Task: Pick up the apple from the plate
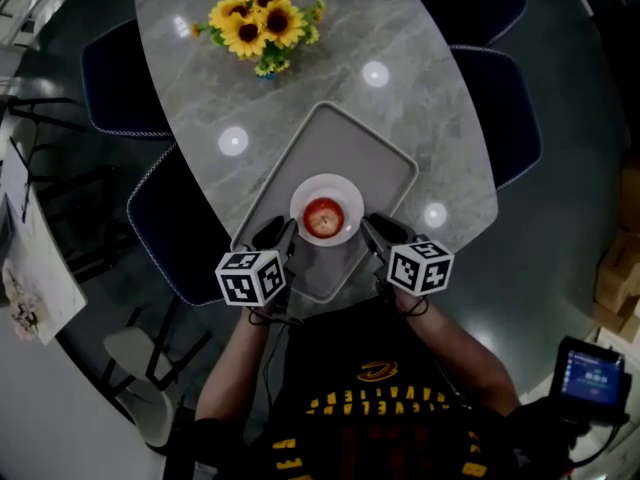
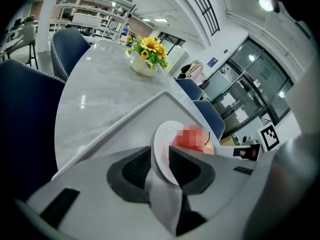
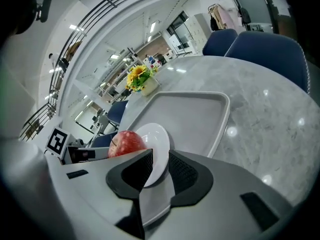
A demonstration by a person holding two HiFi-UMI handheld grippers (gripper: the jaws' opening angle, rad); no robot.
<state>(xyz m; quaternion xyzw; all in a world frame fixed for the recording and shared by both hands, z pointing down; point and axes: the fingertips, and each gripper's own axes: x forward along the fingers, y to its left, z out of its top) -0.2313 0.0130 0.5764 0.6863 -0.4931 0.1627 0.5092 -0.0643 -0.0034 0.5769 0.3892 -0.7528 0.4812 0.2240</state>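
Looks like an open-plan office meeting spot to me: grey marble-look oval table (image 1: 430, 108), navy padded chairs (image 1: 118, 78) at 9 and 3 o'clock, yellow sunflowers in a white pot (image 2: 147, 54) at 12, with glass-walled rooms (image 2: 250, 91) and storage racks (image 2: 92, 18) behind.

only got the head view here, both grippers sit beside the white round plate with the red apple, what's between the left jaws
Observer: The left gripper is shut on the white round plate at its rim, not on the red apple.
Operator: and the right one
Observer: The right gripper is shut on the opposite rim; the apple sits just past its jaws.
Operator: anything under the jaws
Observer: Only the floor of the grey rectangular tray shows below the rim there.
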